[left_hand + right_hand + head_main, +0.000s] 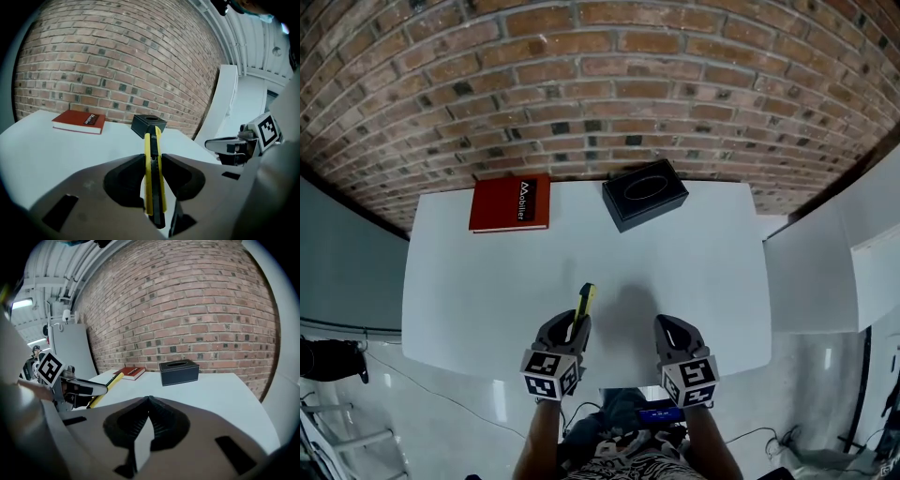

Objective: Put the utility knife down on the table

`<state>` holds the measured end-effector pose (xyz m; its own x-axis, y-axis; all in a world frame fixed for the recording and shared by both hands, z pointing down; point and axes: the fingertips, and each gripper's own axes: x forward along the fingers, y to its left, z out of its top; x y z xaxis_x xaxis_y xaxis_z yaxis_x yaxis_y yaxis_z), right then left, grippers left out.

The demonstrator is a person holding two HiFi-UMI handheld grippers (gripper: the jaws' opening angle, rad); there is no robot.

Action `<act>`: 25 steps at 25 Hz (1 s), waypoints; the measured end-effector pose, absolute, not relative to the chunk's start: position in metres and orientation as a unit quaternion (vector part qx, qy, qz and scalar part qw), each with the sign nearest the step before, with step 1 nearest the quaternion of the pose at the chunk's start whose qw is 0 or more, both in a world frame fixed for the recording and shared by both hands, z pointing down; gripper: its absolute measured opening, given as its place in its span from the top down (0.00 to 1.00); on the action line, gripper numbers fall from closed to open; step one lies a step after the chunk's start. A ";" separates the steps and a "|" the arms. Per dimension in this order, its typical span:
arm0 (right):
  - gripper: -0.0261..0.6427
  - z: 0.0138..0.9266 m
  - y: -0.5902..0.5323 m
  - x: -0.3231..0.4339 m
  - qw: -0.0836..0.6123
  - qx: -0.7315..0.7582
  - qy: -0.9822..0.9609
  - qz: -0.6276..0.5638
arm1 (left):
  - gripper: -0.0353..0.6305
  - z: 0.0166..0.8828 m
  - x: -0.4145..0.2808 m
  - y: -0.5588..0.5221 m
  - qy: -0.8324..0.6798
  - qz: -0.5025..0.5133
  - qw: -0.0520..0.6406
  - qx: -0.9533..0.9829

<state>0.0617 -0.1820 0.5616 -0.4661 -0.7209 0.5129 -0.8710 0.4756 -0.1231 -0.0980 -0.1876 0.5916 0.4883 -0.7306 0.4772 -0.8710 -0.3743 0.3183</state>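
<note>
A yellow and black utility knife [583, 304] sticks forward out of my left gripper [573, 328], which is shut on it above the near edge of the white table [487, 281]. In the left gripper view the utility knife [153, 168] stands on edge, pinched between the two jaws. My right gripper [671, 330] hovers beside it at the near edge, shut with nothing in it. The right gripper view shows its jaws [147, 401] pressed together and the left gripper holding the utility knife [107, 386] at the left.
A red book [511, 202] lies at the table's far left. A black tissue box [644, 193] stands at the far middle. A brick wall runs behind the table. White panels stand to the right, and cables lie on the floor.
</note>
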 end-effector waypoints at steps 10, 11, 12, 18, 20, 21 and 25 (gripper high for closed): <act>0.96 0.595 -0.196 0.061 0.229 0.467 -0.828 0.209 | 0.77 0.642 -0.086 -0.189 -0.459 0.196 0.288 0.817; 0.96 0.598 -0.196 0.060 0.232 0.465 -0.827 0.213 | 0.77 0.646 -0.086 -0.188 -0.458 0.199 0.292 0.816; 0.96 0.602 -0.196 0.060 0.235 0.464 -0.826 0.216 | 0.77 0.650 -0.086 -0.188 -0.456 0.203 0.295 0.814; 0.96 0.622 -0.194 0.061 0.245 0.463 -0.819 0.235 | 0.77 0.675 -0.083 -0.190 -0.444 0.239 0.297 0.811; 0.96 0.628 -0.193 0.062 0.250 0.464 -0.814 0.242 | 0.77 0.682 -0.083 -0.190 -0.440 0.262 0.283 0.811; 0.96 0.632 -0.193 0.062 0.253 0.465 -0.812 0.245 | 0.77 0.685 -0.082 -0.189 -0.437 0.275 0.276 0.810; 0.96 0.641 -0.195 0.061 0.260 0.464 -0.808 0.253 | 0.77 0.698 -0.082 -0.187 -0.425 0.302 0.275 0.808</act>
<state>0.0606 -0.1949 0.6410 -0.4349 -0.6177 0.6552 -0.8811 0.4421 -0.1680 -0.0816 -0.1867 0.6981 0.4568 -0.5204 0.7215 -0.8523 -0.4883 0.1875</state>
